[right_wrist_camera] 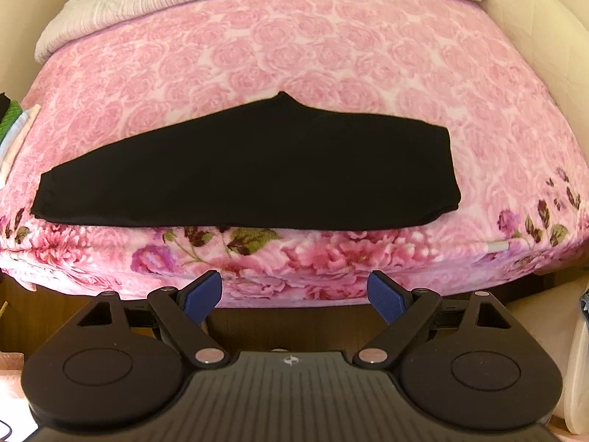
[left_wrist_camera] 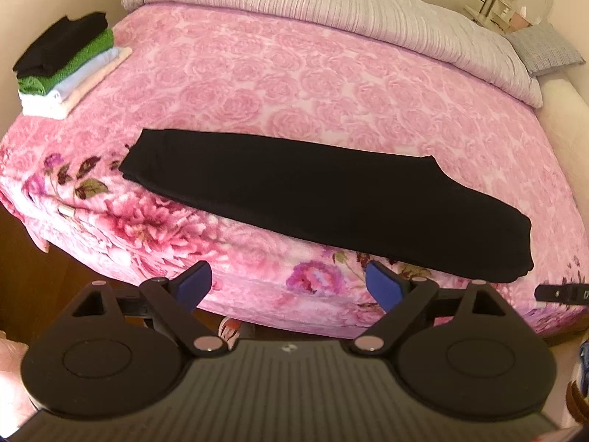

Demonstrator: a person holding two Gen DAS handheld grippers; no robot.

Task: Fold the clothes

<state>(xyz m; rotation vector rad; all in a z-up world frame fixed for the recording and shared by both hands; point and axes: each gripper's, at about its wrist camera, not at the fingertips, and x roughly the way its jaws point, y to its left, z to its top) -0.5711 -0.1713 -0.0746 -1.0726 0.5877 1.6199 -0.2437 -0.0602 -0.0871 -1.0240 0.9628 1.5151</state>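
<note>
A folded garment [left_wrist_camera: 324,202] lies flat across the near part of a bed [left_wrist_camera: 294,73], lengthwise along its front edge. A stack of folded clothes [left_wrist_camera: 66,62] sits at the bed's far left corner. A bunched quilt [left_wrist_camera: 331,3] lies behind, across the bed's far end, with a pillow [left_wrist_camera: 545,49] at far right.

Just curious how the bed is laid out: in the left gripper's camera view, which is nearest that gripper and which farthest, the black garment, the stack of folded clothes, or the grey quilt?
1. Black garment, lying flat just ahead.
2. Stack of folded clothes, far left.
3. Grey quilt, across the bed's far end.
</note>
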